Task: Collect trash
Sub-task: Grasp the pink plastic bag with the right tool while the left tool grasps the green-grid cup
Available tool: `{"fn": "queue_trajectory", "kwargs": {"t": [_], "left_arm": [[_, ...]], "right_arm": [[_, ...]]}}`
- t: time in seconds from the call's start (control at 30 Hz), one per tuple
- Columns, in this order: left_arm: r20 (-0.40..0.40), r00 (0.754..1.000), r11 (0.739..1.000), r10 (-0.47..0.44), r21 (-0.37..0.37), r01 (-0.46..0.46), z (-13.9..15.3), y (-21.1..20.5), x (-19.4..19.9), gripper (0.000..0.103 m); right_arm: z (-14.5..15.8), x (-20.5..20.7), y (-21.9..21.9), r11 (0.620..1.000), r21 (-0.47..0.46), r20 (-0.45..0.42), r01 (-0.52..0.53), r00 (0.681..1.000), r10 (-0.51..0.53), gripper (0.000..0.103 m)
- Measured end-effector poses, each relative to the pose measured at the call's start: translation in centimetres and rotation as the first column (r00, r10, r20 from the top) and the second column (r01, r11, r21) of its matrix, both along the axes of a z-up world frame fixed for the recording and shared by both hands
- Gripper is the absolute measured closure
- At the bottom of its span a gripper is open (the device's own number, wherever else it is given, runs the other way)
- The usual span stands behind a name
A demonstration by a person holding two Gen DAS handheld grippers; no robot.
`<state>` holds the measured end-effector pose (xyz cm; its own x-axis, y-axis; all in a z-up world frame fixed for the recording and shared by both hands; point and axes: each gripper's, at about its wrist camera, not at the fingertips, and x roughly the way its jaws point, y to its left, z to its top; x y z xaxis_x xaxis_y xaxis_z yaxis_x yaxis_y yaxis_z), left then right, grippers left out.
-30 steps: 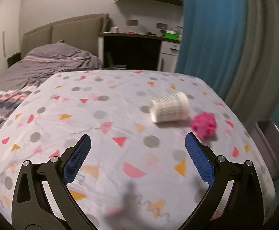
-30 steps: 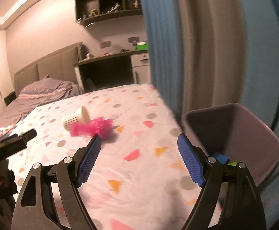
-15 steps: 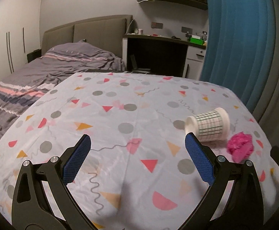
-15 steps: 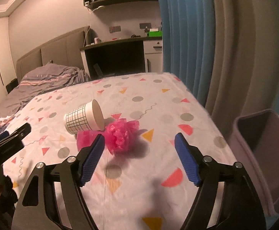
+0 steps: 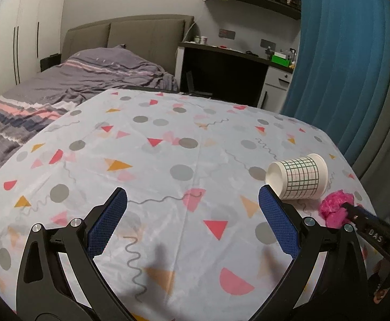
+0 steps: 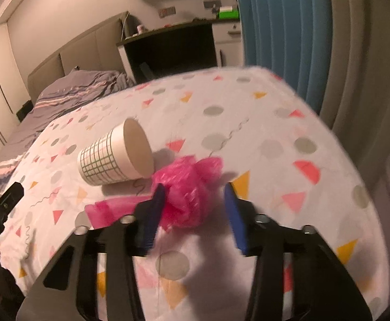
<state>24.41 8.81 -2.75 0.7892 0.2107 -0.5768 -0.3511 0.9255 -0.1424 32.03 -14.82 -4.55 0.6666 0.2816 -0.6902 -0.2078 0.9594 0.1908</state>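
Having closed in since a moment ago, the right claw [image 6: 193, 208] now straddles the crumpled pink wrapper [image 6: 188, 187], jaws narrowed but not yet pinching, beside the toppled grid-print cup [image 6: 112, 157] on the table [image 6: 275, 144], while the left claw [image 5: 192, 219] hangs spread.

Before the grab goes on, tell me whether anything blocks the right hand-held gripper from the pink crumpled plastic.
Nothing visible does. The right hand-held gripper is open with the pink crumpled plastic already between its fingers. The paper cup lies on its side just beyond and to the left, beside the plastic, not in the path.
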Motion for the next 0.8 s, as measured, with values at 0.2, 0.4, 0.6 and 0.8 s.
{"fn": "queue_trajectory", "kwargs": {"t": [0.2, 0.4, 0.6, 0.8], "left_arm": [[0.000, 0.999, 0.999, -0.042, -0.015, 0.042, -0.2, -0.4, 0.1, 0.006], [0.023, 0.994, 0.994, -0.105, -0.020, 0.106, 0.1, -1.6, -0.1, 0.006], [0.025, 0.977, 0.973, -0.214, -0.080, 0.215, 1.2, -4.6, 1.1, 0.006], [0.026, 0.959, 0.956, -0.282, -0.071, 0.284, 1.6, -8.5, 4.4, 0.006]], "right_arm": [[0.2, -0.6, 0.1, 1.000, -0.016, 0.002, -0.015, 1.000, 0.015, 0.082], [1.0, -1.9, -1.4, 0.998, -0.056, 0.025, 0.041, 0.999, -0.039, 0.083], [3.0, -4.6, -3.7, 0.997, -0.057, 0.103, 0.061, 0.993, -0.055, 0.083], [3.5, -6.5, -6.2, 0.996, -0.015, 0.129, 0.082, 0.988, -0.080, 0.083]]}}
